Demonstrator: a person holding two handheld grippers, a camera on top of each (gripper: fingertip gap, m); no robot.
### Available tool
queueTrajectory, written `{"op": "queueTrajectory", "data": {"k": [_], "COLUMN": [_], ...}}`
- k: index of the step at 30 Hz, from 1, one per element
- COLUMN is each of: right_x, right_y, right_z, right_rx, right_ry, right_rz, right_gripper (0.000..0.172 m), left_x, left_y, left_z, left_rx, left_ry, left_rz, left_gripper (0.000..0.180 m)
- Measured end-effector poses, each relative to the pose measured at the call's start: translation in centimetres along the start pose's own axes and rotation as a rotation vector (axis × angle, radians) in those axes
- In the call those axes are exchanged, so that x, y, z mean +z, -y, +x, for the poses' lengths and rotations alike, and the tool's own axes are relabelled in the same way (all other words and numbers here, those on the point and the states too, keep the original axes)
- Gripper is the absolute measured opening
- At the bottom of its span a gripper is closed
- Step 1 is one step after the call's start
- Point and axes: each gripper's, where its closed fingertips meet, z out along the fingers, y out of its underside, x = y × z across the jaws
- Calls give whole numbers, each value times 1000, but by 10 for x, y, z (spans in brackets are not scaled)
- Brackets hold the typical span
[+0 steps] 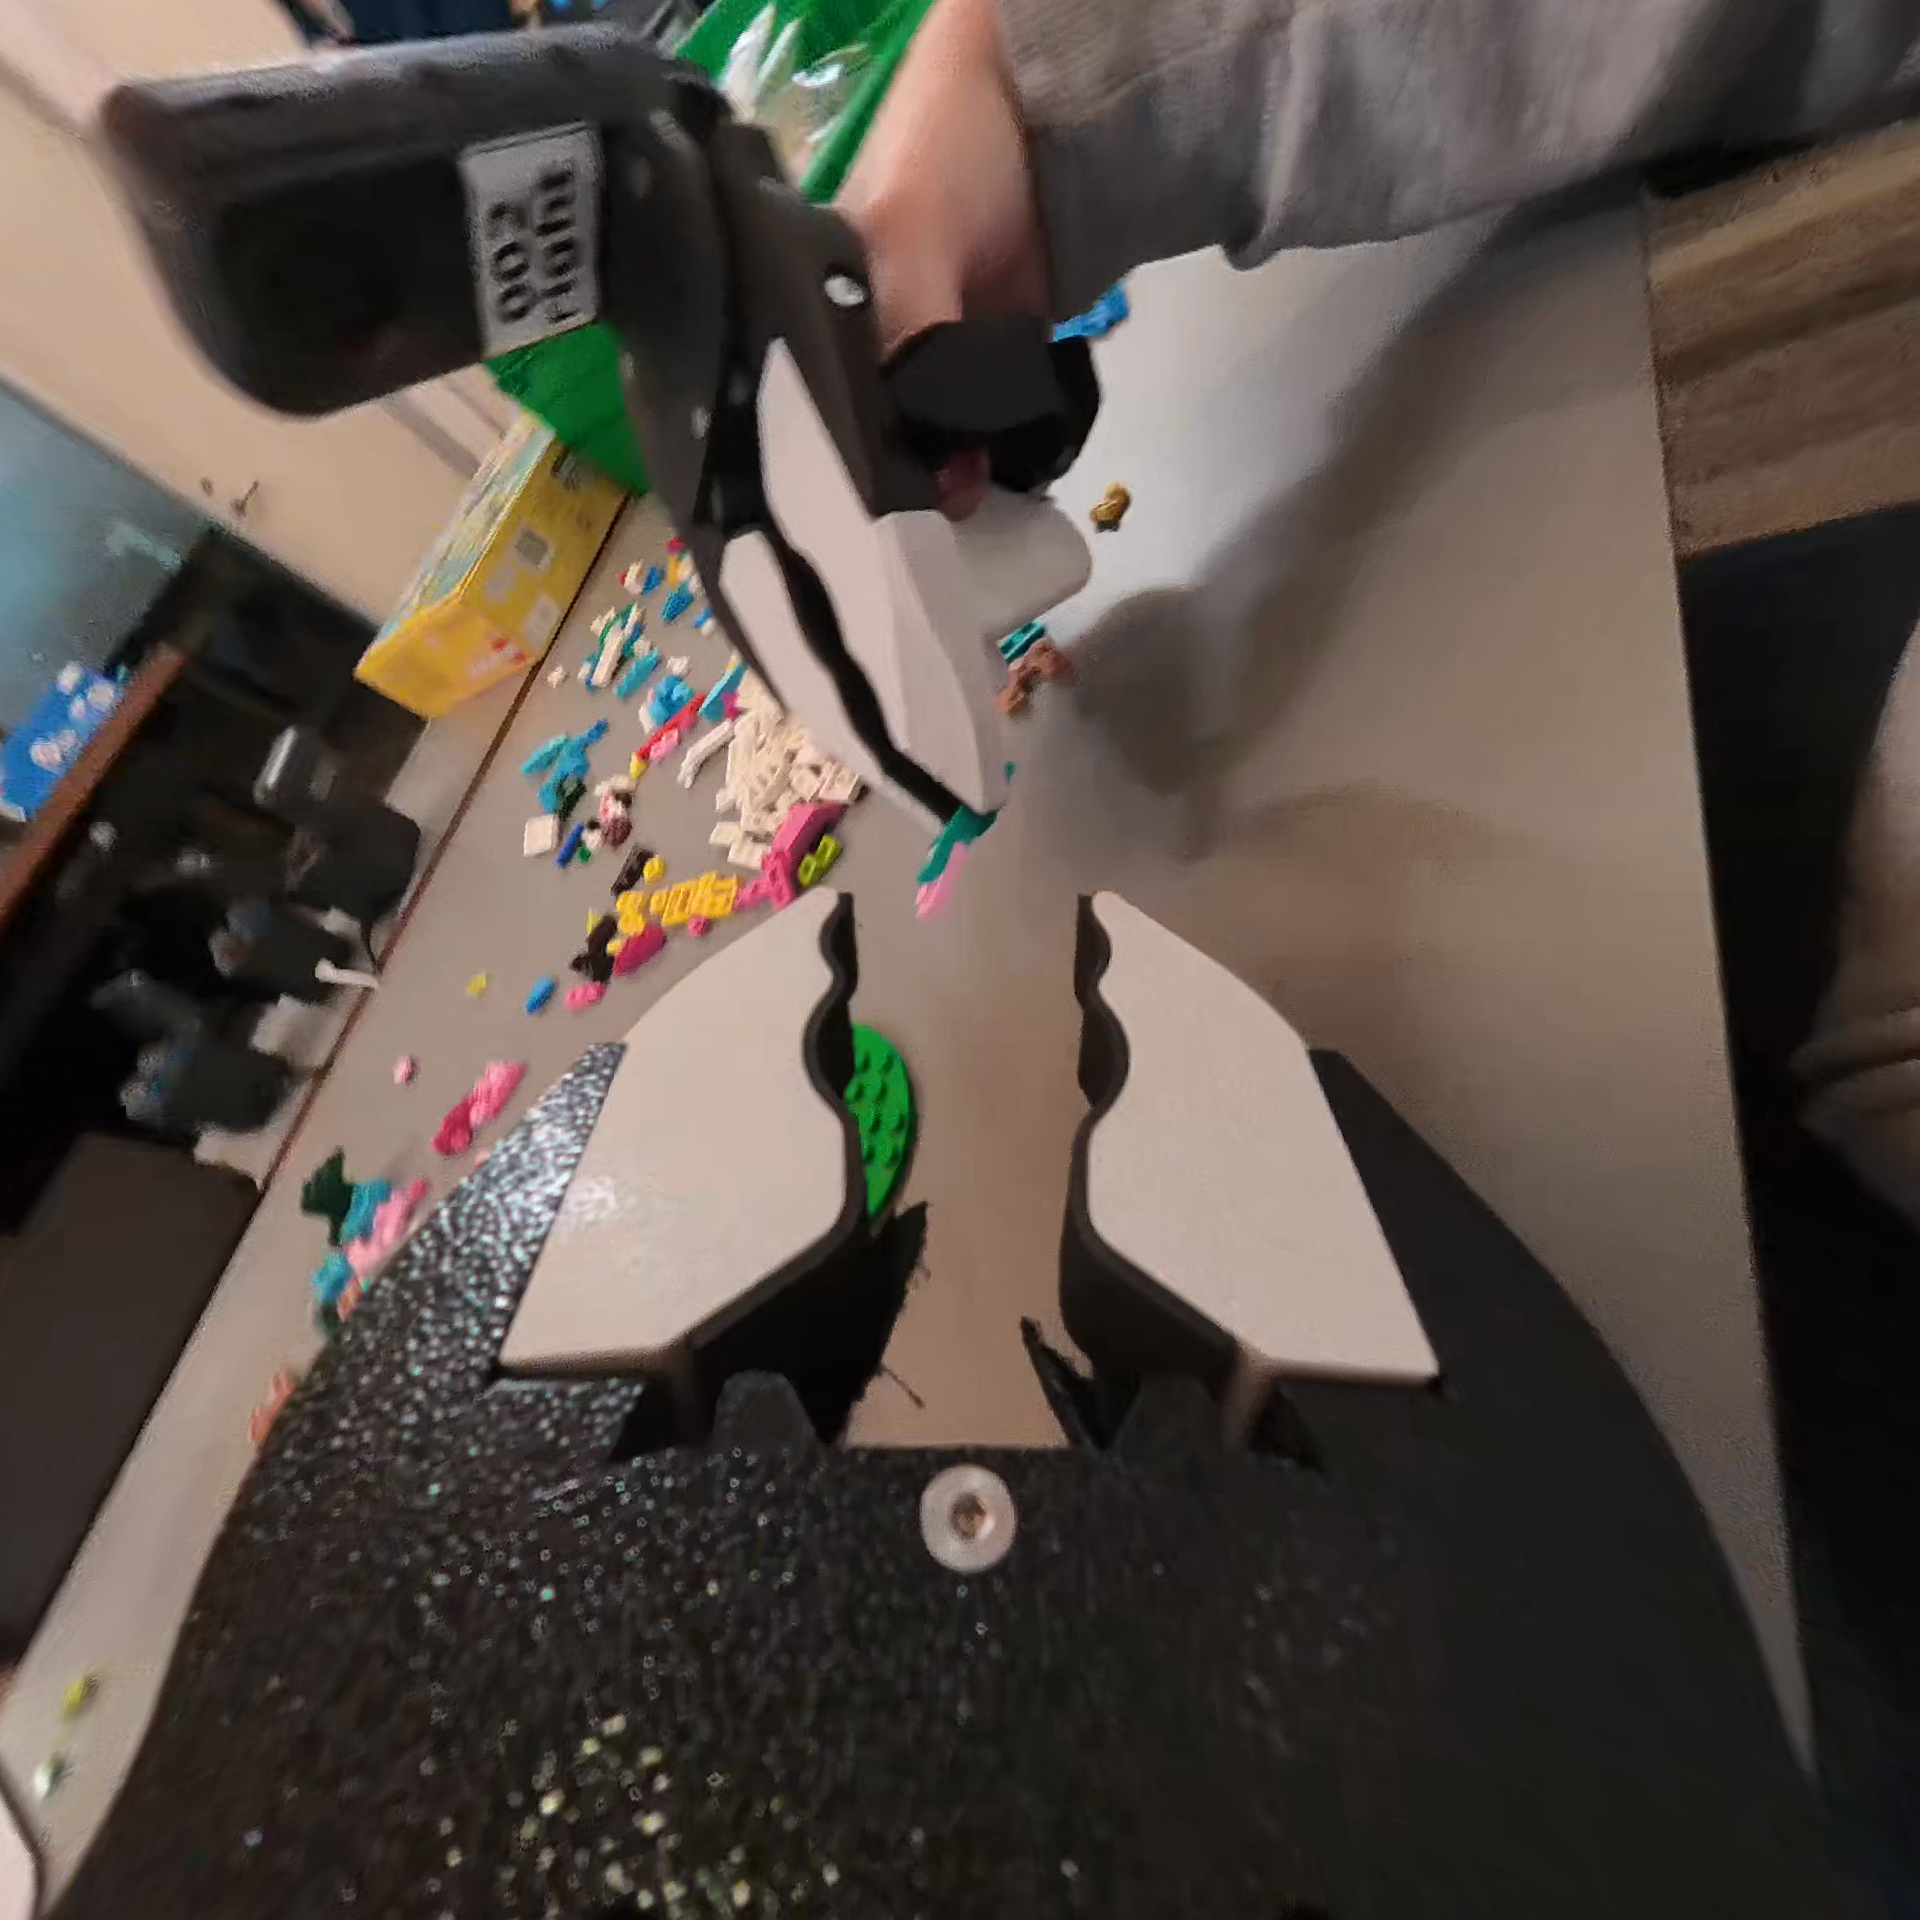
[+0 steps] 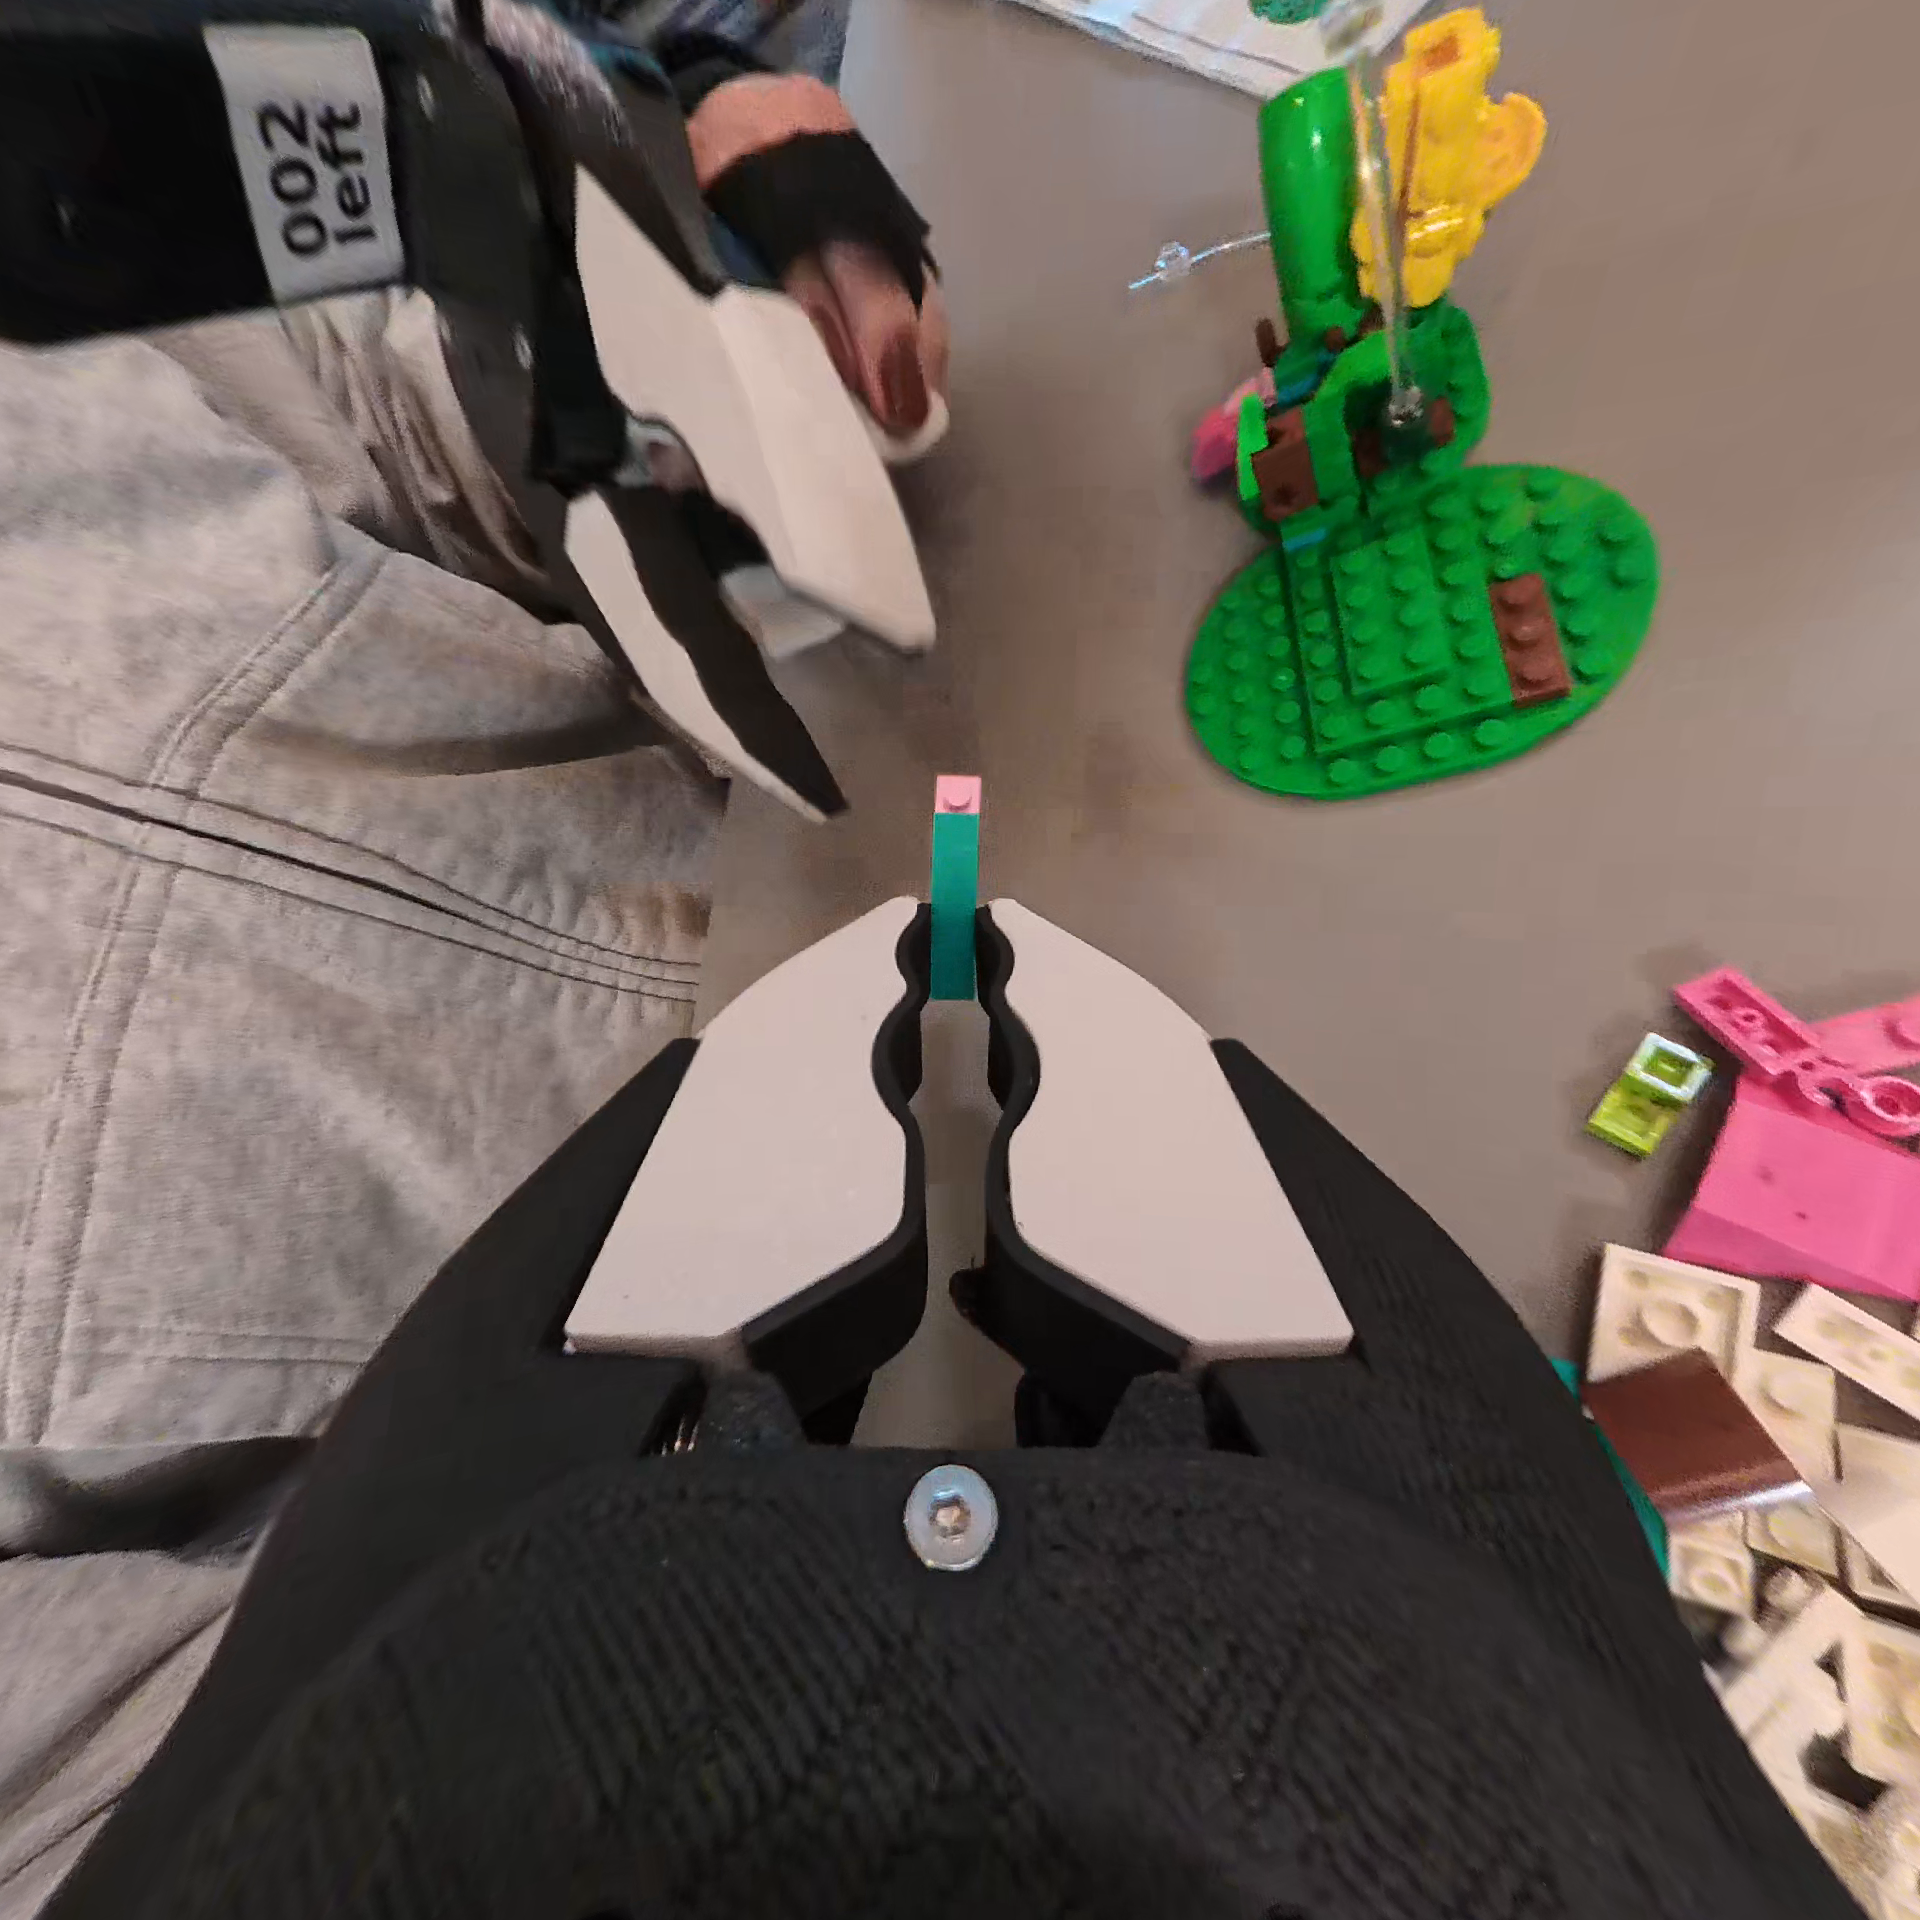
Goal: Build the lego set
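Two grippers, one teal-and-pink brick stack, one round green plate with a green-and-yellow build, one yellow box, many loose bricks.

Green plate [image 2: 1423, 634] far right on grey table [image 2: 1143, 935]; pink and white loose bricks [image 2: 1787, 1351] near right; yellow box [image 1: 478, 592] far left beyond scattered bricks.

Right gripper [image 2: 954, 914]: nearly closed, pads pinching teal-and-pink stack [image 2: 956, 883] above table. Left gripper [image 1: 966, 914]: spread, nothing between fingers, tips near the stack.
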Motion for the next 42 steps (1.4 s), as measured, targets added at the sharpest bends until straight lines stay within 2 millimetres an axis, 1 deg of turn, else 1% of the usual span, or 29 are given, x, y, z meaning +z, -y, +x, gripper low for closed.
{"op": "queueTrajectory", "data": {"k": [3,5,10,13,14,16,17,19,21,24,26,28,31,33,35,37,39,42], "right_x": [1,1,2,4,5,5,5,7,10,12,15,14,2,-4,-7,-7,-8,-14], "right_y": [-1,-1,1,3,5,11,13,10,10,12,10,13,27,33,35,35,37,39], "right_z": [-5,-8,-11,-8,-5,3,6,9,15,16,11,9,1,-2,-2,-5,-7,-9], "right_rx": [-14,-24,-28,-39,-46,-78,-107,-202,-335,-489,-512,-533,-610,-656,-690,-688,-660,-666], "right_ry": [5,4,23,9,-20,-99,-142,-217,-329,-439,-423,-426,-478,-518,-546,-529,-503,-506], "right_rz": [-32,-50,-70,-71,-60,-22,-6,-3,17,98,141,207,341,406,441,460,479,529], "right_gripper": [6,6,6,7,11,38,47,51,51,50,50,49,43,39,34,26,26,23], "left_x": [13,16,13,11,11,11,11,10,10,10,10,9,3,-1,-2,-1,2,3], "left_y": [-2,-5,-4,-6,-9,-16,-18,-22,-28,-33,-34,-30,-23,-24,-26,-26,-28,-28], "left_z": [5,5,0,-4,-6,-8,-10,-15,-20,-23,-24,-24,-32,-36,-36,-34,-33,-31], "left_rx": [101,141,206,224,205,115,57,-58,-133,-201,-224,-253,-317,-335,-332,-325,-312,-279], "left_ry": [-18,-11,43,85,93,93,95,101,118,124,122,108,123,130,126,114,115,113], "left_rz": [-36,-61,-56,-82,-95,-125,-123,-113,-114,-116,-110,-71,0,25,32,29,3,-9], "left_gripper": [32,27,8,6,5,5,5,5,5,5,5,5,5,5,5,5,5,5]}}
